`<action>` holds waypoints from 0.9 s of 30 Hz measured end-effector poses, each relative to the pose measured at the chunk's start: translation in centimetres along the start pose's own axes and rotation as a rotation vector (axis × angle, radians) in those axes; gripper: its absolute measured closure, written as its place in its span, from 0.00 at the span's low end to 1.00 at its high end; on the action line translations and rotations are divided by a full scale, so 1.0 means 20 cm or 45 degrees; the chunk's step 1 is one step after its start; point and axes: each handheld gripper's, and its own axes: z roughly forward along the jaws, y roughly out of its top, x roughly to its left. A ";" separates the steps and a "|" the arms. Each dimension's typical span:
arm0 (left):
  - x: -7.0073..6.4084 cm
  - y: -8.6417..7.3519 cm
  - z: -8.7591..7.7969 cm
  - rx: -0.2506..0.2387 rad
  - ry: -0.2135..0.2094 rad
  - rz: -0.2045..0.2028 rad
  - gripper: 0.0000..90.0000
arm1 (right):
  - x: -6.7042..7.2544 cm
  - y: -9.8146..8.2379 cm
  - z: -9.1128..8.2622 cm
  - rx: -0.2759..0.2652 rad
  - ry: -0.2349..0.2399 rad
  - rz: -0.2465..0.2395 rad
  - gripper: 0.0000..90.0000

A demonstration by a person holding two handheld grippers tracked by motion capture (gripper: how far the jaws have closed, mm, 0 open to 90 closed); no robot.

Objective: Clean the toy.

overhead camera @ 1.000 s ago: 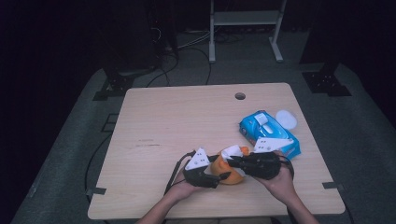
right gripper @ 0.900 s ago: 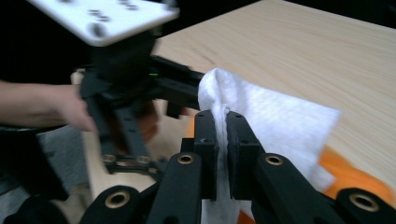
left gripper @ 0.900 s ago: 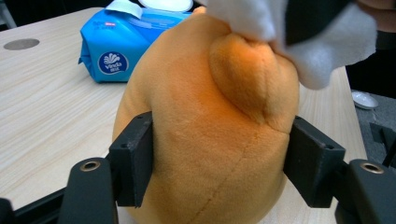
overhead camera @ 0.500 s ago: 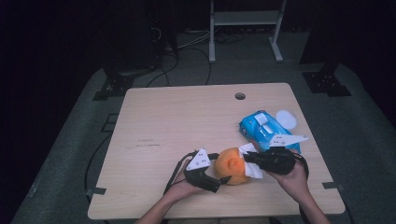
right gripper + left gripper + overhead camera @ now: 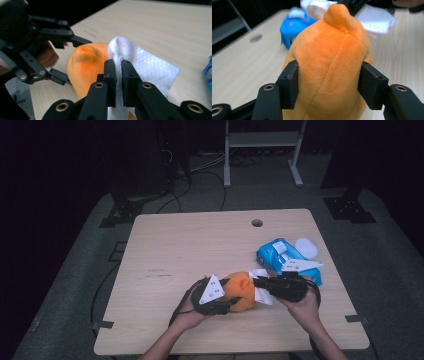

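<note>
Orange plush toy sits near the tabletop's front edge; I've just closed my left gripper's fingers on its sides to steady it, while my right gripper pinches a white wipe against it for cleaning.

Bright orange plush toy; white quilted wipe; blue wipes pack with white label; pale wood-grain table; black grippers.

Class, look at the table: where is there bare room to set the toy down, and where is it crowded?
Free: the table's left half and far strip by the hole. Crowded: near right, where the orange plush toy, white wipe and blue wipes pack cluster.
</note>
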 end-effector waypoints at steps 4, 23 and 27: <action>-0.02 -0.02 0.01 0.038 -0.090 0.009 0.39 | -0.05 -0.03 0.05 0.036 0.020 0.049 0.92; 0.00 0.08 0.00 -0.090 -0.387 -0.076 0.34 | 0.02 -0.17 -0.03 0.171 0.124 -0.002 0.92; 0.02 0.08 0.09 -0.026 -0.375 -0.084 0.33 | 0.03 -0.17 -0.04 0.176 0.126 -0.015 0.92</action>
